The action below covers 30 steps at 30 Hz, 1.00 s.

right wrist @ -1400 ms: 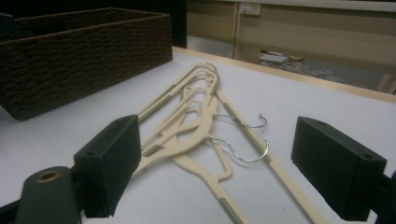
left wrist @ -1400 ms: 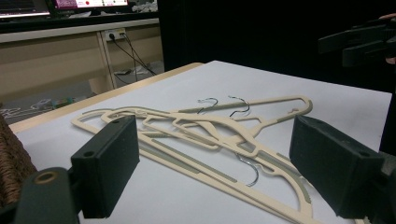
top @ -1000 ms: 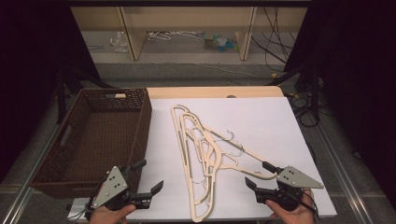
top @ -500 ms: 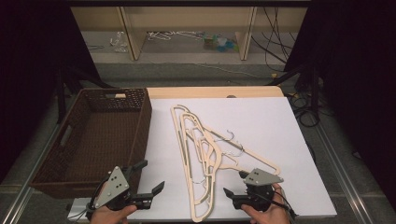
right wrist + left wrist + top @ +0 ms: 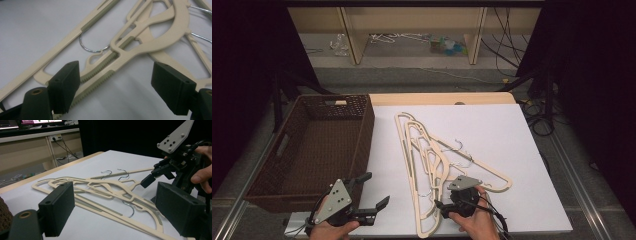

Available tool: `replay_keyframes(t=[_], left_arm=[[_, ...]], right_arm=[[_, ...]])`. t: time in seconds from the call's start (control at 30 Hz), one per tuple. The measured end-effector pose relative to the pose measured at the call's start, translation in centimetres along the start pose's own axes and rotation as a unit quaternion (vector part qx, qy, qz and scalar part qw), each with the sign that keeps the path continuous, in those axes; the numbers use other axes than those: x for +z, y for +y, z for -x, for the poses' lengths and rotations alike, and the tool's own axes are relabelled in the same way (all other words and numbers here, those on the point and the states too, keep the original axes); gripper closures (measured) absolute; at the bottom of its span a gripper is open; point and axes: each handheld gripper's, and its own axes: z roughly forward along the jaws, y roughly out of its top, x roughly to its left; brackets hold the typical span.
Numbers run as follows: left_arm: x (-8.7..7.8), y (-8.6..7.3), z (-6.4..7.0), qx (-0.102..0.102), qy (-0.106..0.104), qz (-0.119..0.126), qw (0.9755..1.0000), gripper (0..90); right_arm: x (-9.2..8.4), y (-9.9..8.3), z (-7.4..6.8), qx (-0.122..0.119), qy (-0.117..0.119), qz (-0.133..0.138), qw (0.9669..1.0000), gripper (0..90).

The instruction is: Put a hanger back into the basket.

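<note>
A tangle of cream hangers (image 5: 432, 160) lies on the white tabletop (image 5: 522, 140), right of the wicker basket (image 5: 312, 145). The pile's long axis runs from far-left to near-right, with the wire hooks (image 5: 460, 150) sticking out toward the right and the long bars fanning down to the near edge.

The right claw (image 5: 447, 202) is at the near end of the pile, right over the hanger bars, jaws pointing left and a little near. In the right gripper view its jaws stand wide apart with nothing pinched; a ribbed hanger bar (image 5: 105, 67) runs diagonally between them, from near the left jaw up toward the far right, and a chrome hook (image 5: 91, 46) curls just beyond. So the bar lies just ahead of the pads and at a slant to them rather than square across the gap.

The left claw (image 5: 372, 192) sits near the basket's near-right corner, also gaping and empty, and well apart from the pile. In the left gripper view the hangers (image 5: 105, 190) lie ahead and the right claw (image 5: 152, 176) hovers over their right end.

The right hand (image 5: 474, 220) is plainly the nearer one. My guess is that a grab calls for a small drop and a slight twist so the pads meet the bar squarely.
</note>
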Motion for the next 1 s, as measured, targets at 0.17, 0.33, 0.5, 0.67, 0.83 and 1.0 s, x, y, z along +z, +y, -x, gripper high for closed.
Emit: replay_keyframes(t=[0.17,0.33,0.5,0.67,0.83,1.0], left_arm=[[0.0,0.0,0.0,0.000,0.000,0.000,1.0000,16.1],[0.0,0.0,0.0,0.000,-0.001,-0.001,1.0000,16.1],[0.0,0.0,-0.1,0.000,-0.001,0.000,1.0000,16.1],[0.0,0.0,0.0,0.001,-0.004,0.005,1.0000,16.2],[-0.1,0.1,0.0,0.002,-0.001,0.000,1.0000,16.2],[0.1,0.0,0.1,-0.004,-0.005,0.006,1.0000,16.2]], right_arm=[[0.5,0.1,0.1,0.001,-0.004,-0.009,0.9999,24.8],[0.9,0.3,0.0,0.001,-0.001,-0.016,0.9999,25.7],[1.2,0.1,-0.3,-0.006,-0.003,-0.027,0.9996,28.1],[0.8,0.0,0.2,0.003,-0.001,-0.047,0.9989,32.5],[0.4,-0.2,1.6,-0.007,-0.002,-0.054,0.9985,39.5],[0.1,-0.1,2.2,0.010,0.001,-0.079,0.9969,50.1]])
